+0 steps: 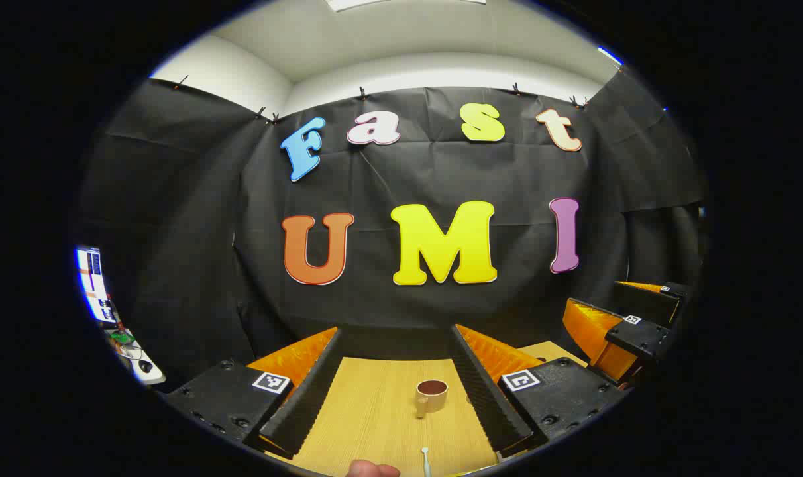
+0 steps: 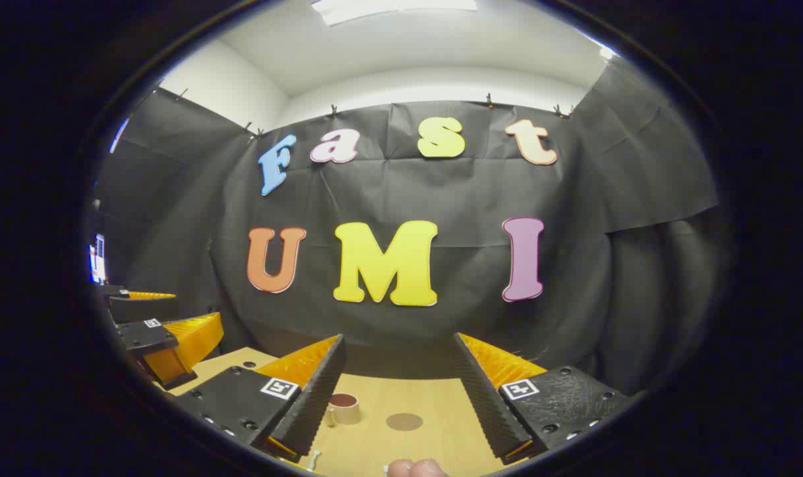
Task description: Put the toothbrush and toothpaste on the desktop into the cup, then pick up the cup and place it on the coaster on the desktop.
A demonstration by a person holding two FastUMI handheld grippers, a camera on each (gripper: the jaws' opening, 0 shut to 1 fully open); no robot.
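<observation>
cup (image 2: 343, 409): upright on desktop (image 2: 434, 434), apart from coaster (image 2: 404, 421); looks empty
toothbrush (image 1: 425, 460): lying flat near cup; toothpaste not made out
left gripper (image 1: 396, 384): released, holding nothing
right gripper (image 2: 399, 387): released, holding nothing
step: likely loading the cup; next calls for closing on the brush

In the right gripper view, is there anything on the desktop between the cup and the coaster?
No. In the right gripper view the cup and the coaster sit apart, with bare wooden desktop between them.

Bright overhead light, fisheye-warped edges.
</observation>
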